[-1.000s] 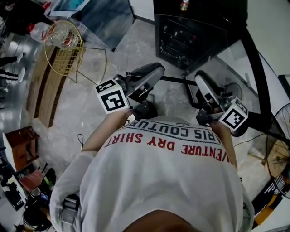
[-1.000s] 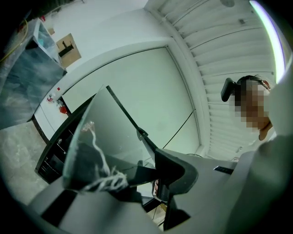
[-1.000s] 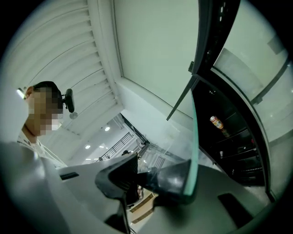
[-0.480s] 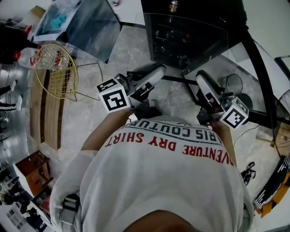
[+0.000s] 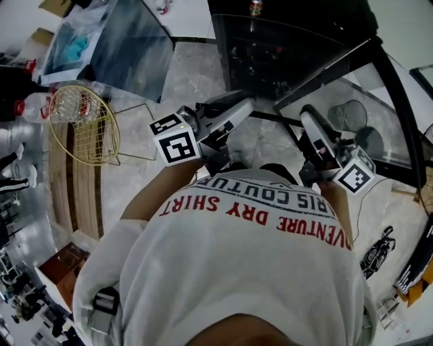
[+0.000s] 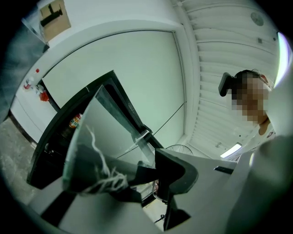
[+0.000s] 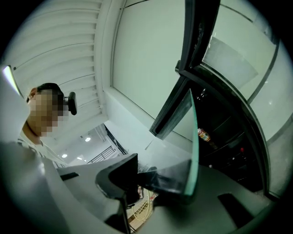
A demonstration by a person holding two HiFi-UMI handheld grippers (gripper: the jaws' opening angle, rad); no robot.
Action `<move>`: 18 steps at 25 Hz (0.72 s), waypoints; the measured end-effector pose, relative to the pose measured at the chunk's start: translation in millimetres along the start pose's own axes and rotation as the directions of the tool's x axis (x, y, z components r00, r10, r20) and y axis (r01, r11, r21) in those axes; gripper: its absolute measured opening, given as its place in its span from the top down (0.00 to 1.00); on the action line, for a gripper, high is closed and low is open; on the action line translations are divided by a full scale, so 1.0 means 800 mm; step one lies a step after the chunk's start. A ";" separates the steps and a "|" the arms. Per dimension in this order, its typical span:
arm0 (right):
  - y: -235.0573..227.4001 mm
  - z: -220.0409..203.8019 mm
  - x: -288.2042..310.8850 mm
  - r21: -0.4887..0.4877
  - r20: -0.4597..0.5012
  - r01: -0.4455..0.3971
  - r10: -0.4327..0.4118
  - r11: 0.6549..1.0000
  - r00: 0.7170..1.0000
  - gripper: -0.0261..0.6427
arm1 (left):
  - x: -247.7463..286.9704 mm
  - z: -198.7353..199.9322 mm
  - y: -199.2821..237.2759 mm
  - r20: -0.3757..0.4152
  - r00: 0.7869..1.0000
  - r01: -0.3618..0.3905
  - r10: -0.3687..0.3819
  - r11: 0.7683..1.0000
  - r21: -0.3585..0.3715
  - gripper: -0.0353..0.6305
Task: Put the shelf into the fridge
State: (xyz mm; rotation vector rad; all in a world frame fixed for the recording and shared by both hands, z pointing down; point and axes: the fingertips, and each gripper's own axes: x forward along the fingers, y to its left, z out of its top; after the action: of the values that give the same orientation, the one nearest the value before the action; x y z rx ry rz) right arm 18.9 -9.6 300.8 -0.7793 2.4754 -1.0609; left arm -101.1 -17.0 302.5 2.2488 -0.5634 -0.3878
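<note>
Left gripper (image 6: pixel 147 172) and right gripper (image 7: pixel 153 179) each clamp a near corner of the shelf (image 5: pixel 292 66). Since a second ago the person has turned, so the wire basket (image 5: pixel 86 127) sits lower in the head view. The shelf is a clear, green-edged glass pane, held before the open dark fridge (image 5: pixel 318 13).

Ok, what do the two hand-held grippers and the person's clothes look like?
The left hand-held gripper and the right hand-held gripper are long, rounded grey bodies ending in black jaws. The left marker cube and the right marker cube are white with black square patterns. The person wears a white shirt with red and dark lettering.
</note>
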 end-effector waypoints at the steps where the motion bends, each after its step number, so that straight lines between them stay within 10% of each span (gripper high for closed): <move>1: -0.003 0.001 0.001 -0.007 0.005 0.002 -0.002 1.000 1.000 0.81 | 0.002 0.000 0.004 -0.003 1.000 0.008 -0.008 1.000 0.002 0.78; 18: -0.102 0.003 0.046 0.046 0.019 0.046 -0.047 0.998 0.999 0.81 | 0.043 0.012 0.106 -0.050 0.999 0.005 -0.006 1.000 -0.025 0.78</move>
State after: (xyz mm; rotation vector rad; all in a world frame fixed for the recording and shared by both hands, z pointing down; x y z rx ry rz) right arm 19.9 -79.9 356.6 -0.8332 2.4186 -1.1159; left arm -99.2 -91.7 355.8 2.2305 -0.5240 -0.3379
